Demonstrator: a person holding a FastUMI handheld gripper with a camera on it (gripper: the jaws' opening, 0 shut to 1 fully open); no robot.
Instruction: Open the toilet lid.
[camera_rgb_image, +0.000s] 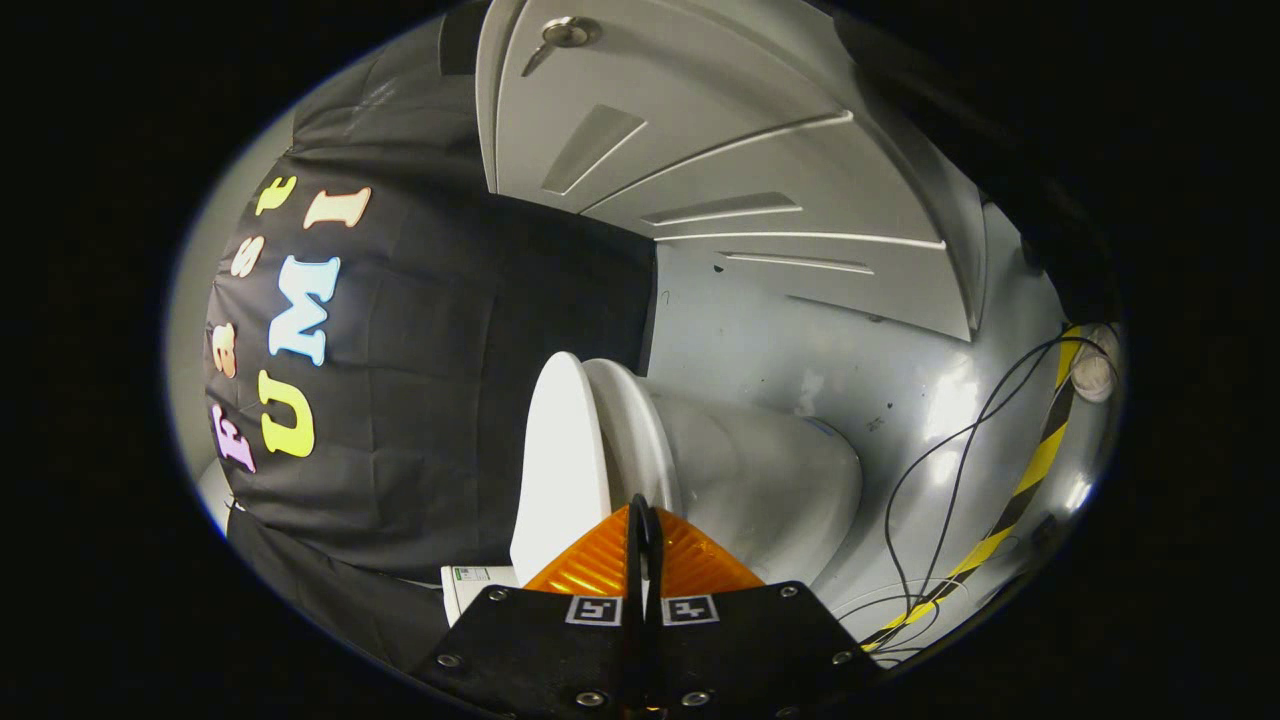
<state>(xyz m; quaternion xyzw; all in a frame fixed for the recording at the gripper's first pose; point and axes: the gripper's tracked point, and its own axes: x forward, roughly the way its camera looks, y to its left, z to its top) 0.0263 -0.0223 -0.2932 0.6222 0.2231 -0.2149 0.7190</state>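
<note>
Grey floor (800, 350), cables (940, 470) trailing (striped tape (1030, 470) alongside); we had our gripper (645, 520) with its orange fingers (590, 565) pressed together, the toilet lid (560, 460) just ahead, against the toilet (760, 480).

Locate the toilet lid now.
Gripper view: lid sits just ahead of the shut fingers, against the seat, between the black cloth and the bowl.
</note>
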